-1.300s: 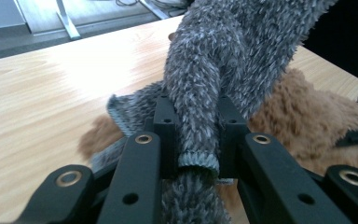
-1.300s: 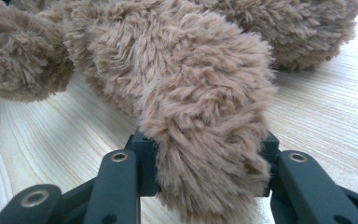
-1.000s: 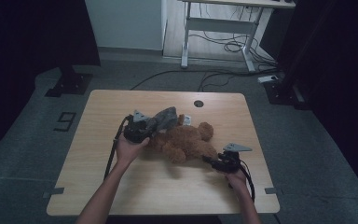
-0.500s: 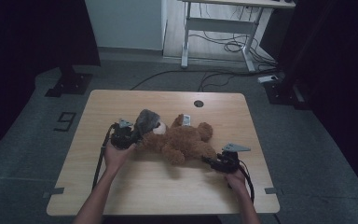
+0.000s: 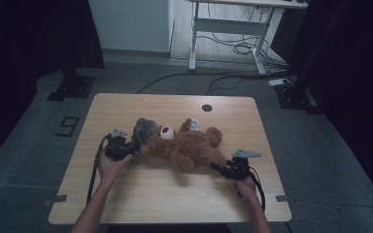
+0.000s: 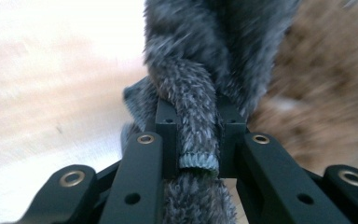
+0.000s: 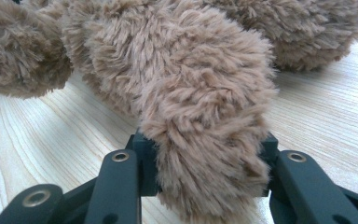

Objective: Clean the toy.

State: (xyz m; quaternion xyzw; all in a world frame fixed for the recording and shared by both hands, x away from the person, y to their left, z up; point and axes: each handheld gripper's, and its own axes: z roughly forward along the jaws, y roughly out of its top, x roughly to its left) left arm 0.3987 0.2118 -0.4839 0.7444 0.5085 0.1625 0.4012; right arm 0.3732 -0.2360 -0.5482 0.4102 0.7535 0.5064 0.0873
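Note:
A brown teddy bear (image 5: 187,144) lies on its back across the middle of the wooden table (image 5: 141,194), white muzzle toward the left. A grey furry cloth (image 5: 143,130) covers the top of its head. My left gripper (image 5: 126,149) is shut on a rolled edge of that grey cloth (image 6: 193,126), which stands pinched between the black jaws. My right gripper (image 5: 219,168) is shut on the bear's near leg (image 7: 205,121); the brown plush bulges up from between its jaws.
A round cable hole (image 5: 206,108) sits near the table's far edge. Behind the table stands a white desk frame (image 5: 228,29) with cables on the floor. Dark stand bases (image 5: 70,87) flank the table. Bare wood lies in front of the bear.
My left hand has drawn left and toward the near edge, pulling the grey cloth off the bear's body up to its head. The right hand and the bear's leg stayed put.

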